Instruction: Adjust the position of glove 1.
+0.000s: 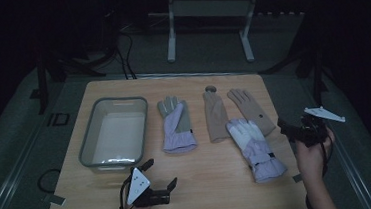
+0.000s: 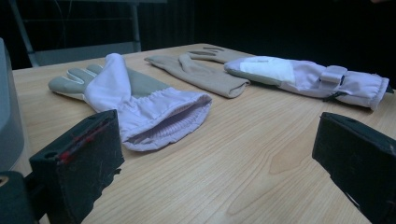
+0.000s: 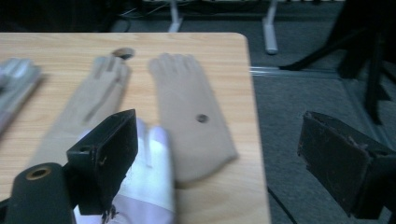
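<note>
Ahead of left tongs (image 2: 210, 154), lavender glove (image 2: 140, 102), jaws apart

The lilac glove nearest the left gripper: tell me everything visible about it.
The lilac glove lies flat on the wooden table, right of the grey bin, apart from it. Its fingers point away from the person and its palm patch looks grey-green. The gathered, elastic-looking cuff gapes open toward the left gripper, which hovers open, short of it. The fabric looks soft and padded.

Two gloves (image 1: 177, 126) (image 1: 256, 149) showing lilac w/ grey and white palms, two gloves (image 1: 216, 116) (image 1: 250, 110) tan; bin (image 1: 87, 137) grey-rimmed, clear; table (image 1: 209, 183) light wood grain; claws (image 1: 159, 174) (image 1: 289, 126) black
</note>
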{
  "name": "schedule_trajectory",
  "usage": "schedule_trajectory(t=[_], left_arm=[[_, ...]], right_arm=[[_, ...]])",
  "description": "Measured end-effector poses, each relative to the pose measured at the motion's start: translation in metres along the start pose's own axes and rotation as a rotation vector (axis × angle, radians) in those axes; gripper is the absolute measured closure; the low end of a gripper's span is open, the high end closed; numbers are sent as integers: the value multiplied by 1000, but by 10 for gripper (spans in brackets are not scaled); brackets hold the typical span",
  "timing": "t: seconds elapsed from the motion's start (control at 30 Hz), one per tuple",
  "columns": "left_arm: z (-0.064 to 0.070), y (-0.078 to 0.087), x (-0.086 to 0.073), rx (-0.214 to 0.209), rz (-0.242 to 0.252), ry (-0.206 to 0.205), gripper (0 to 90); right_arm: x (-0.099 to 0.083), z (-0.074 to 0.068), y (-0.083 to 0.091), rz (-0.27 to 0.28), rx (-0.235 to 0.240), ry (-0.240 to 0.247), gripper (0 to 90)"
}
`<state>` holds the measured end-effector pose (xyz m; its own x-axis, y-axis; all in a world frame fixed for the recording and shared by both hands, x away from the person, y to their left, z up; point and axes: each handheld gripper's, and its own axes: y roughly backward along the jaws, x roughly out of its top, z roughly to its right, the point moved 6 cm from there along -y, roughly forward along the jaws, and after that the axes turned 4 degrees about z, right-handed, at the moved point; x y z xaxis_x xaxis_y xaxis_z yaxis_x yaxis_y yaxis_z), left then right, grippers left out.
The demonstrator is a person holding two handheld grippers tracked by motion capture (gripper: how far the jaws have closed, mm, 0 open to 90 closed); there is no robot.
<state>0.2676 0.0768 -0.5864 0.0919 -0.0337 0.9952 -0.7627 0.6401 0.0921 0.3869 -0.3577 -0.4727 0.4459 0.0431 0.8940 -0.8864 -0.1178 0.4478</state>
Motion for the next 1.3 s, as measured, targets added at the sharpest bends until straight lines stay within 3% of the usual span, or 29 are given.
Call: schedule_trajectory(t=[0.17,0.27,0.37,0.4,0.43,0.47,0.73,0.8,0.87,1.0,1.07,1.1,1.13,1.3], left_arm=[[0,0,0,1,2,-1,19],[0,0,0,0,2,0,19],[0,0,0,2,3,0,19],[0,1,0,0,4,3,19],[0,1,0,0,4,3,19],[0,0,0,-1,6,5,19],[0,1,0,-4,4,-1,19],[0,0,0,-3,3,-2,19],[0,0,0,-3,3,-2,19],[0,1,0,-6,5,-3,19],[0,1,0,-6,5,-3,19],[1,1,0,-9,5,-6,19],[1,1,0,-11,5,-6,19],[2,1,0,-18,5,-6,19]], right_arm=[[15,-21,-1,-1,58,14,121],[27,-45,-5,-6,103,48,119],[32,-54,-7,0,114,59,118],[38,-67,-9,-4,142,64,108],[38,-67,-9,-4,142,64,108],[44,-79,-11,-6,165,74,108],[62,-130,-21,-5,232,111,107],[63,-134,-22,-7,240,117,107],[65,-156,-27,-16,287,118,107],[63,-181,-36,-15,329,140,107],[63,-185,-38,-17,331,141,107],[60,-198,-47,-38,367,145,109],[60,-198,-47,-38,367,145,109],[53,-229,-69,-81,372,172,135]])
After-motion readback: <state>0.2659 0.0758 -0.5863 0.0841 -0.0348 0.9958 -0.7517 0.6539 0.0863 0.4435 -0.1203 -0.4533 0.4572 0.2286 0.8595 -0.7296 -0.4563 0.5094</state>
